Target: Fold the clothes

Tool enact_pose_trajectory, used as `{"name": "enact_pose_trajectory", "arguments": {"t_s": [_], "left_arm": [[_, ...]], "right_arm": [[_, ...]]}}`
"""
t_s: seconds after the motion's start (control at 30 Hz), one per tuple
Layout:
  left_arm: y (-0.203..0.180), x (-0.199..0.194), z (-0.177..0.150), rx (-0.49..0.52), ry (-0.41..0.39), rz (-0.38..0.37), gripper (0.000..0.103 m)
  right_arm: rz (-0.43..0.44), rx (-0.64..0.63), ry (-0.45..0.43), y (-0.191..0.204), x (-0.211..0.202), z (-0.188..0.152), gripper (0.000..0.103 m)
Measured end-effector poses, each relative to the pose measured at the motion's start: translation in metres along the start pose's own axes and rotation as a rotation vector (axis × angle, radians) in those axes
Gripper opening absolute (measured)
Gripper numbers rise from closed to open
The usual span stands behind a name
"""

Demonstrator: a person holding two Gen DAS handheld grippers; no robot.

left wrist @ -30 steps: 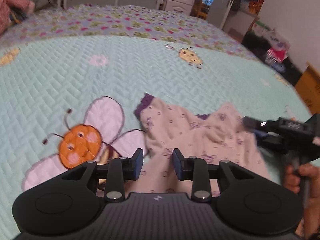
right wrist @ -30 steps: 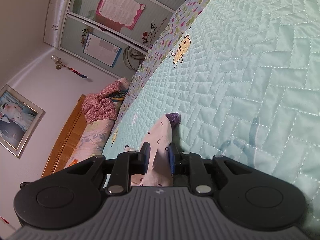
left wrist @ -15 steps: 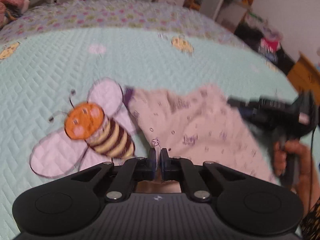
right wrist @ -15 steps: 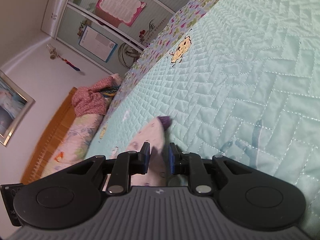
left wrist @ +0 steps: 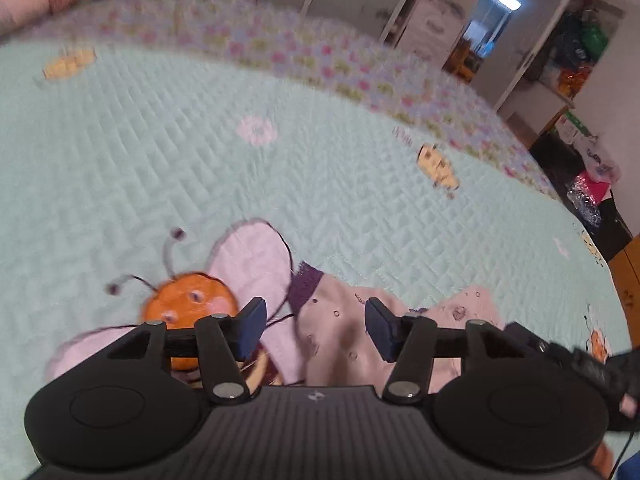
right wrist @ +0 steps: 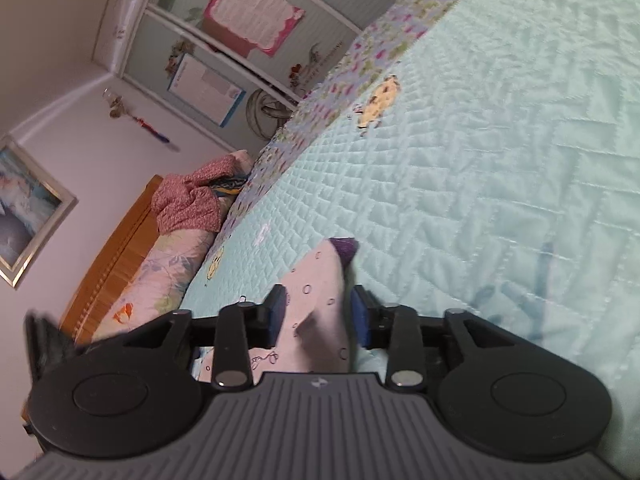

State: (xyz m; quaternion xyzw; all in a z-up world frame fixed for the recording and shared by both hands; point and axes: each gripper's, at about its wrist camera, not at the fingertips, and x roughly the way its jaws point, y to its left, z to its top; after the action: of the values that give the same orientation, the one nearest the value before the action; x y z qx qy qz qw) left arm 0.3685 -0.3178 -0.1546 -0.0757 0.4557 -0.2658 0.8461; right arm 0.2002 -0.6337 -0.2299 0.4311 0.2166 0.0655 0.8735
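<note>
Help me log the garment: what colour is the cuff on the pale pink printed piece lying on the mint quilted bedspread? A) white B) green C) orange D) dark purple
D: the cuff at the end of the pale pink printed garment is dark purple, and it looks the same in the right wrist view.

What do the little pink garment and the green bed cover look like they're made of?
The pink garment looks like soft, matte knit cotton: it drapes limply, with a small print and a ribbed purple cuff. The bed cover looks like padded quilted fabric, slightly satiny: stitched zigzag ridges and a faint sheen. Exact fibres can't be told.
</note>
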Motion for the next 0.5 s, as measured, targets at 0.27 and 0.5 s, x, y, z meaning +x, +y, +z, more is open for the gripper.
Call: {"name": "enact_pose_trajectory", "arguments": {"t_s": [0.27,0.5], "left_arm": [[-0.003,0.023,0.008,-0.061,0.088,-0.051,0.057],[-0.024,0.030,0.008,0.060,0.048,-0.072,0.004]], "right_arm": [[0.020,0.068,0.076,-0.007,0.023,0.018,0.036],[0.031,0.025,0.173,-0.006,0.046,0.022,0.001]]}}
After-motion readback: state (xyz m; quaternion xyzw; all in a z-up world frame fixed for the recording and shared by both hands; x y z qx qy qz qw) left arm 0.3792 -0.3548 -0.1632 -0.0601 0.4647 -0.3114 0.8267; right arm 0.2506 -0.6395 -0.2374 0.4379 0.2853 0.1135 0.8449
